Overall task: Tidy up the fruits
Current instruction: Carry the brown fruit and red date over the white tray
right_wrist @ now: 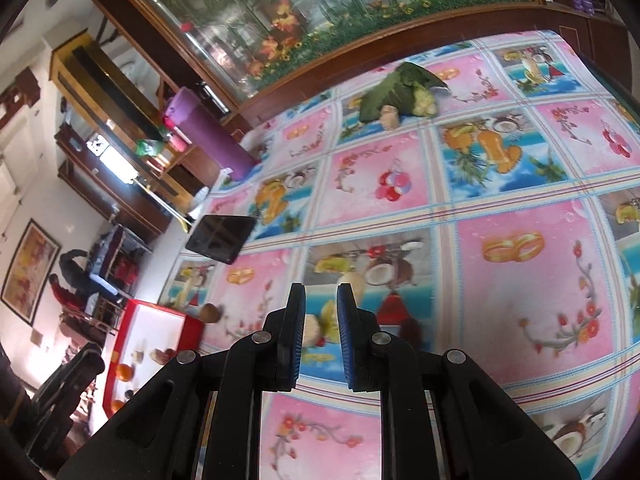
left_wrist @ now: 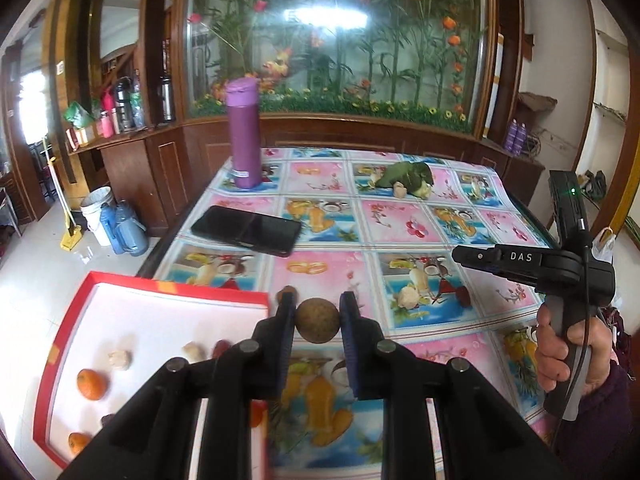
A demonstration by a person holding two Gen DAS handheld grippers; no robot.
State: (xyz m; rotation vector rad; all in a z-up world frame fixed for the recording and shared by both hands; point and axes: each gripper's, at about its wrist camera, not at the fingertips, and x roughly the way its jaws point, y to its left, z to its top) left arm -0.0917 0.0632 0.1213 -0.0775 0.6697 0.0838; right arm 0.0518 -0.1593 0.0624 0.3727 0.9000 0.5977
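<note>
— Pinching a small round brown fruit (left_wrist: 318, 320), is it? The left gripper (left_wrist: 318, 312), that is.

— Yes. Its two blue-padded fingers (left_wrist: 349, 320) press on either side of the ball, whose skin looks rough and matte, like a longan. It sits just past the right edge of the red box (left_wrist: 168, 286), over the glossy tablecloth (left_wrist: 400, 216) printed with fruit and flower squares.

— And inside the box?

— A white floor with glossy orange citrus (left_wrist: 92, 384) to the left, a knobbly pale piece (left_wrist: 119, 359) and other small items farther in — partly hidden by the gripper body.

— The right gripper (right_wrist: 321, 300)?

— Slightly parted, nothing between its ribbed blue pads (right_wrist: 345, 320). It hangs above the cloth, tilted. Another small brown fruit (right_wrist: 210, 313) lies beside the box's corner in that view.

— Anything farther back?

— A heap of green leafy husk (left_wrist: 406, 174) with a pale lump (left_wrist: 399, 189) touching it, a flat black phone (left_wrist: 246, 230), and a tall cylindrical purple flask (left_wrist: 244, 134) standing upright near the far left edge.
</note>
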